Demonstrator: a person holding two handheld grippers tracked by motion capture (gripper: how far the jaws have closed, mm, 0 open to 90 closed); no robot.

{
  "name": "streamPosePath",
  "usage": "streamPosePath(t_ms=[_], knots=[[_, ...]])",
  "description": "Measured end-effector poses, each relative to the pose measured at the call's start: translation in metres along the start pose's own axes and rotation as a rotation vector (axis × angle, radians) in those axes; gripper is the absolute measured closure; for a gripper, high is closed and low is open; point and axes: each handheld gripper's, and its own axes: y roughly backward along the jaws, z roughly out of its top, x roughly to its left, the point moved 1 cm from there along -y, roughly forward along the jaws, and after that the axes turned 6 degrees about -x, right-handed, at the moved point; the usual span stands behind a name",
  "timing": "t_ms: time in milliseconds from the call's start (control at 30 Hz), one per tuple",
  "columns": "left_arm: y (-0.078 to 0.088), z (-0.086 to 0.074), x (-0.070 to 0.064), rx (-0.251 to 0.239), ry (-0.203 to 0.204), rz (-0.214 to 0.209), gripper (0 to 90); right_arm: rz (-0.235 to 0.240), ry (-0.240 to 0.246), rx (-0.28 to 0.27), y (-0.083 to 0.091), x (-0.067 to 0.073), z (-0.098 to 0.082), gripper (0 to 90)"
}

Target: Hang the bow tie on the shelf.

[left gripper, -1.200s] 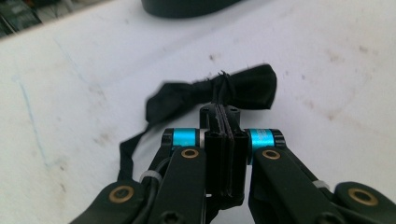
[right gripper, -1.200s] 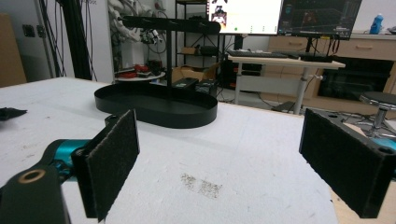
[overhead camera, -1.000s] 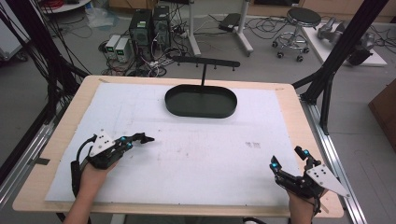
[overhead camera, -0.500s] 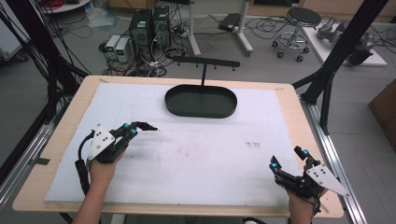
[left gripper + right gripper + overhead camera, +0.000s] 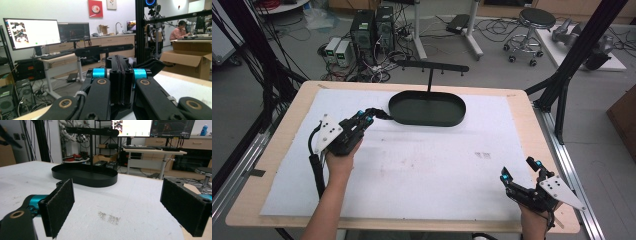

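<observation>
the black oval metal tray [image 5: 427,108] sits at the far middle of the worktop [image 5: 272,150], which is covered by a white sheet [image 5: 422,165]. a thin black post [image 5: 429,81] stands up from the tray and holds a flat black bar with small hooks [image 5: 432,65] across its top. the tray's long side runs left to right across the worktop.

the left tongs [image 5: 371,115] are much nearer to it. their tips are just beside the tray's left end and point at it. i cannot tell if they touch the rim. in the left gripper view the left tongs' two jaws are pressed flat together with nothing between them.

the right tongs [image 5: 521,172] are well apart from the tray, down at the near right corner of the worktop. the tray lies ahead of them and to their left. their jaws are spread wide and hold nothing.

count: one tray, one post, one bar, two tongs. nothing seems to lie in the tray.
</observation>
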Motion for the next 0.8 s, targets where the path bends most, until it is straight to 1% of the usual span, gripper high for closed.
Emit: streamPosePath(t_ms=[233, 300, 400, 467, 533, 600, 700, 800], knots=[[-0.029, 0.002, 0.0, -0.019, 0.023, -0.025, 88.7, 0.004, -0.001, 0.006, -0.001, 0.0, -0.001, 11.2], [-0.038, 0.002, 0.001, -0.024, 0.037, -0.029, 88.7, 0.004, -0.005, 0.005, -0.001, 0.0, -0.001, 11.2], [-0.053, 0.001, 0.003, -0.036, 0.048, -0.034, 88.7, 0.007, -0.016, 0.0, -0.001, 0.001, -0.001, 11.1], [-0.062, 0.0, 0.005, -0.041, 0.049, -0.033, 88.7, 0.009, -0.011, -0.002, -0.002, 0.0, -0.001, 11.1], [-0.071, -0.002, 0.008, -0.05, 0.061, -0.035, 88.7, 0.014, -0.014, 0.004, -0.003, 0.001, -0.002, 11.1], [-0.08, -0.003, 0.01, -0.07, 0.071, -0.033, 88.7, 0.022, -0.016, 0.006, -0.004, 0.003, -0.002, 11.2], [-0.092, -0.004, 0.013, -0.081, 0.087, -0.034, 88.7, 0.026, -0.019, 0.006, -0.005, 0.003, -0.002, 11.2], [-0.103, -0.004, 0.017, -0.087, 0.09, -0.027, 88.7, 0.031, -0.022, 0.007, -0.005, 0.004, -0.003, 11.1]])
